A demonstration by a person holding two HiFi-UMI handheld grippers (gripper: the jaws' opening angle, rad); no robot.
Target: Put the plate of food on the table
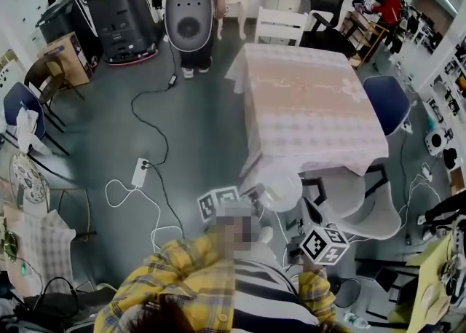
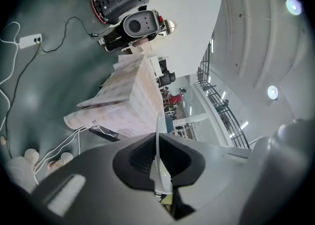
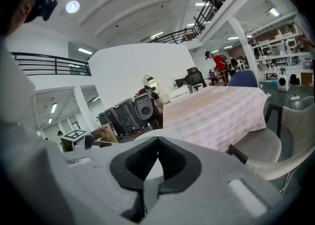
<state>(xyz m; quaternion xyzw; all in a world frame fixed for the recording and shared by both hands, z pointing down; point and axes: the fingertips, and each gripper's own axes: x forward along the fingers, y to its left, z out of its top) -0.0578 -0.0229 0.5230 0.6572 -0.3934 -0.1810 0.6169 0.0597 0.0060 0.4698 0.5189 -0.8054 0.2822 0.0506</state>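
A white plate (image 1: 280, 189) hangs between my two grippers, just short of the near end of the table (image 1: 306, 106), which has a pale pink checked cloth. I cannot make out any food on it. My left gripper (image 1: 256, 197) is shut on the plate's left rim; in the left gripper view the thin rim (image 2: 157, 135) stands edge-on between the pads of that gripper (image 2: 157, 157), with the table (image 2: 130, 96) ahead. My right gripper (image 1: 302, 215) grips the plate from the right. In the right gripper view its jaws (image 3: 156, 162) close on the white rim (image 3: 153, 139), and the table (image 3: 216, 111) lies beyond.
Two white chairs (image 1: 357, 200) stand at the table's near right corner, close under my right gripper. A blue chair (image 1: 386, 102) is on the table's right and a white chair (image 1: 280, 25) at its far end. A grey robot (image 1: 189, 22), a power strip (image 1: 140, 171) and cables occupy the floor to the left.
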